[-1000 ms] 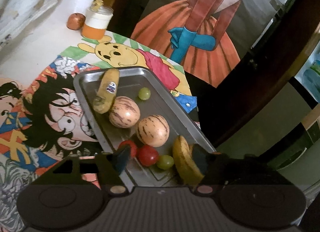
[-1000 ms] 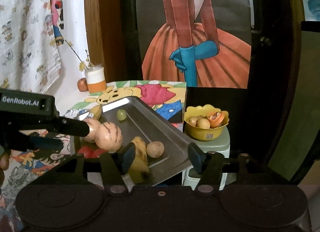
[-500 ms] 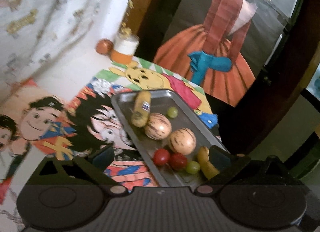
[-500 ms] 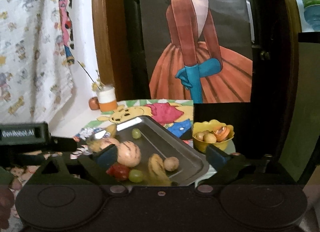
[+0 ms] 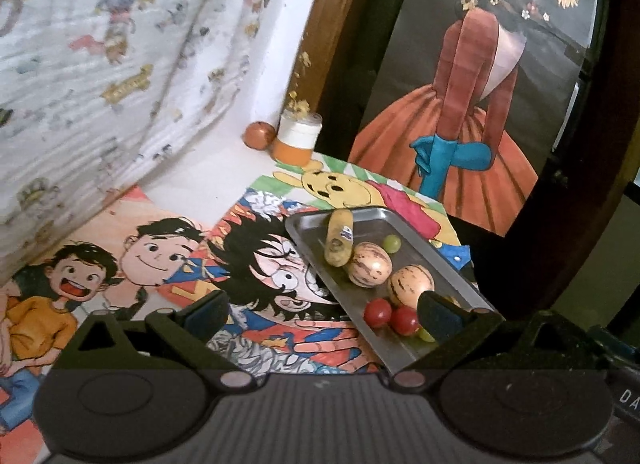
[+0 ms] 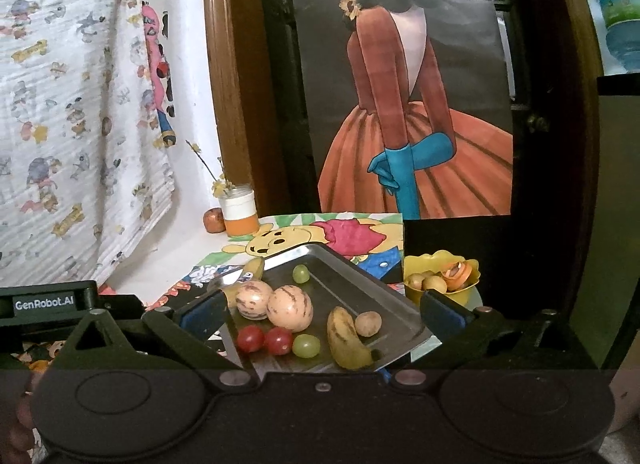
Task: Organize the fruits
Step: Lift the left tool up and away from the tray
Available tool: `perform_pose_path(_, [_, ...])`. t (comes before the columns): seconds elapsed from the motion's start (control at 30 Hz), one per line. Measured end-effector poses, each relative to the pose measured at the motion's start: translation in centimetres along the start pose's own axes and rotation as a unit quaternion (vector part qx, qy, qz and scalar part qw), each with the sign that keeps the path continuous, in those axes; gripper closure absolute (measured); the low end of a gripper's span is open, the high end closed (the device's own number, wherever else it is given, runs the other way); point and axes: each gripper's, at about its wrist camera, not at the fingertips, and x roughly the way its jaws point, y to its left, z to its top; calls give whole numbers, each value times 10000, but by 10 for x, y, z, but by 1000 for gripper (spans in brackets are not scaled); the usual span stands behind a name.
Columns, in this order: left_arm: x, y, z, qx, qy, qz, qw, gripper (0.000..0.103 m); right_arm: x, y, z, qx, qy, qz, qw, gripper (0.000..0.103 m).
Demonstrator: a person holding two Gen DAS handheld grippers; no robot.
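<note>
A metal tray [image 6: 396, 304] [image 5: 380, 219] lies on the cartoon-covered table. It holds two striped round melons [image 6: 289, 308] [image 5: 368, 269], two red tomatoes [image 6: 264, 339] [image 5: 390, 315], two green grapes [image 6: 306, 345], two bananas [image 6: 345, 340] [image 5: 338, 242] and a small brown fruit [image 6: 368, 324]. My left gripper [image 5: 322, 318] is open and empty above the table, left of the tray. My right gripper [image 6: 322, 314] is open and empty, held back above the tray's near end.
A yellow bowl [image 6: 442, 278] with small fruits and orange peel stands on a stool right of the table. A white-and-orange jar [image 6: 239, 211] with twigs and a red-brown fruit [image 6: 214, 219] stand at the table's back corner. A patterned cloth hangs on the left.
Both grippers have opened wide and pulled up and back from the tray. The fruits stay in the tray.
</note>
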Motion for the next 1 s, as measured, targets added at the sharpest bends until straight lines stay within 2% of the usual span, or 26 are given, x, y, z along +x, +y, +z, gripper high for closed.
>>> perform_pose_path(0.4, [-42, 17, -20, 202, -405, 177, 9988, 0, -36, 11, -15, 127, -331, 110, 9993, 1])
perform_pose_path(0.67, [-53, 27, -25, 153, -648, 246, 9975, 0, -44, 23, -20, 58, -481, 80, 9988, 1])
perform_pose_path(1.0, [-62, 45, -36, 347, -731, 401, 9959, 0, -45, 43, -35, -73, -394, 91, 9992, 1])
